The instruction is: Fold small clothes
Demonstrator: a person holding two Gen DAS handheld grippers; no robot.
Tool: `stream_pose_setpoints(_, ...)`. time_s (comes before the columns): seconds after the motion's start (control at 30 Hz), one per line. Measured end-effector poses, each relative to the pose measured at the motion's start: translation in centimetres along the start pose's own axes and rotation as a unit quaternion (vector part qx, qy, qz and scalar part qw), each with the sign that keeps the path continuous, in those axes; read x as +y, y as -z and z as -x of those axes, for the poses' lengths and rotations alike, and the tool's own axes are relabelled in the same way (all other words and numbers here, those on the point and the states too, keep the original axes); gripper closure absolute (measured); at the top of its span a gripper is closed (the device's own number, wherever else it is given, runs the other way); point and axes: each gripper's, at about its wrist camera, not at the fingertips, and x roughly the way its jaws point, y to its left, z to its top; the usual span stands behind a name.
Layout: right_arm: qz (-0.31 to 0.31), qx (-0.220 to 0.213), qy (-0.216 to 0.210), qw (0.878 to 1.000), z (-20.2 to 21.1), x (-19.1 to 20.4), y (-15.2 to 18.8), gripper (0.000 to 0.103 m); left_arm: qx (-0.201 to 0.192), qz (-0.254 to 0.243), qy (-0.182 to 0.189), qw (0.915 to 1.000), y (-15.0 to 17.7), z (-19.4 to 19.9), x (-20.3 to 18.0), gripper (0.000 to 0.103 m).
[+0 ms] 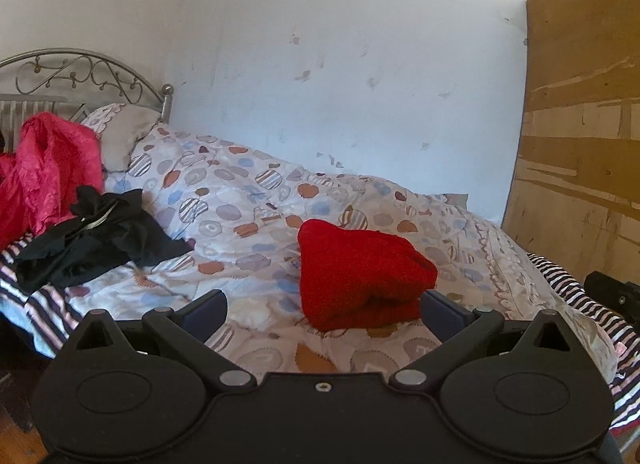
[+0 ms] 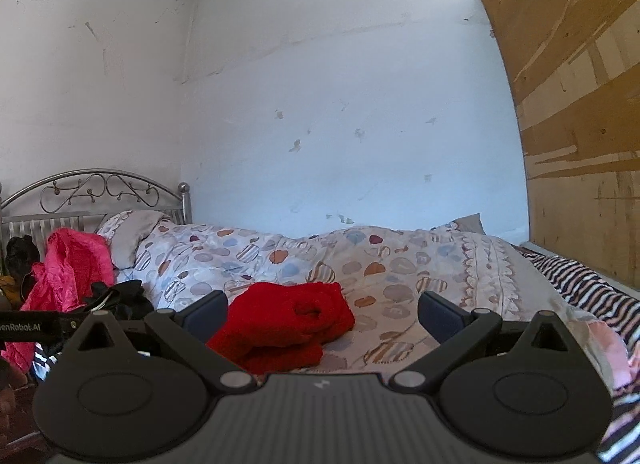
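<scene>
Pink garment [image 1: 44,168] at nine o'clock, black garment [image 1: 96,240] beside it, both crumpled. The red sweater [image 1: 360,276] lies folded mid-quilt [image 1: 248,200]. Left tool [image 1: 324,304] and right tool [image 2: 324,312] both gape wide, empty. Risk: a finger snagging the soft knit could undo its folds. Only the right view shows the sweater's rolled opening and ceiling.

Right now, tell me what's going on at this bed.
Clothes are being folded on the patterned quilt. A red knit garment lies folded in front of both handheld grippers, and neither holds anything: the left gripper and right gripper both have their jaws spread. A black garment and a pink one lie crumpled near the headboard, unfolded.
</scene>
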Motion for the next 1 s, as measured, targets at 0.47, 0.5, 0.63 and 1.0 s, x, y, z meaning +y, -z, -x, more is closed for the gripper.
stream_pose_setpoints(0.47, 0.016, 0.004, 0.003, 1.0, 1.7, 1.2, 2.2, 0.0, 0.017, 0.007, -0.024, 0.9995, 2.5, 0.8, 1.6, 0.001)
stream_pose_setpoints(0.5, 0.016, 0.005, 0.003, 1.0, 1.7, 1.2, 2.2, 0.0, 0.017, 0.006, -0.024, 0.9995, 2.5, 0.9, 1.5, 0.001)
stream_pose_setpoints(0.63, 0.014, 0.007, 0.003, 1.0, 1.6, 1.0, 2.4, 0.0, 0.017, 0.003, -0.024, 0.9996, 2.6, 0.9, 1.4, 0.001)
stream_pose_setpoints(1.0, 0.011, 0.006, 0.004, 1.0, 1.6, 0.9, 2.4, 0.0, 0.017, -0.001, -0.025, 0.9995, 2.6, 0.9, 1.1, 0.001)
